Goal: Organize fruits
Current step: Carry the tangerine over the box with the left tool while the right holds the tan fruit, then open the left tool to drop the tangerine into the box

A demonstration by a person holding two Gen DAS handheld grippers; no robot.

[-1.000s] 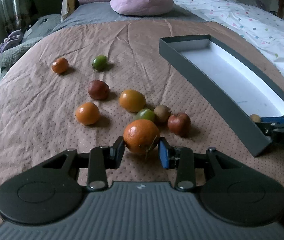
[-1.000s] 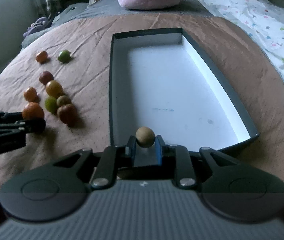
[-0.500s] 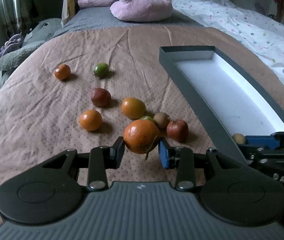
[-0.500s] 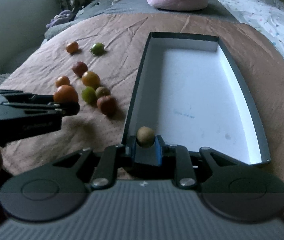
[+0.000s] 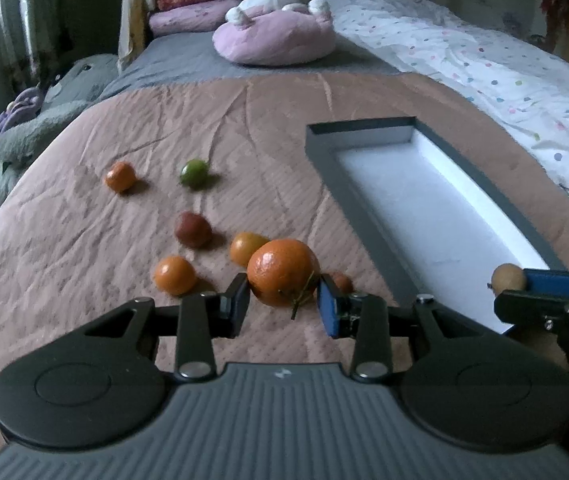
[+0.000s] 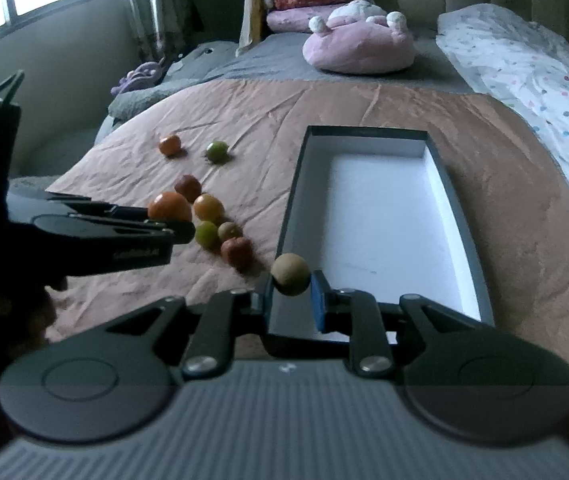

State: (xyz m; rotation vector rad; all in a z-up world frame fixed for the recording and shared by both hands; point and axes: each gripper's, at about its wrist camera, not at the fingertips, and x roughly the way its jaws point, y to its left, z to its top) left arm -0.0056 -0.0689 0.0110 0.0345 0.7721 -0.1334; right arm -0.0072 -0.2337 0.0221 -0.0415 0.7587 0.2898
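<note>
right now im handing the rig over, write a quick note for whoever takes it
Left gripper: shut on the big orange, lifted off the blanket.
Right gripper: shut on a small brown fruit, at the near end of the grey box.
Done: nothing lies in the box.
Left: drop both fruits in, then collect the loose fruits on the blanket.

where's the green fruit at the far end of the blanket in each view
Left wrist: green fruit upper left of centre, just right of a small orange.
Right wrist: green fruit left of centre, left of the box's far corner.
Shared landmark: the grey box, to its right in both.
</note>
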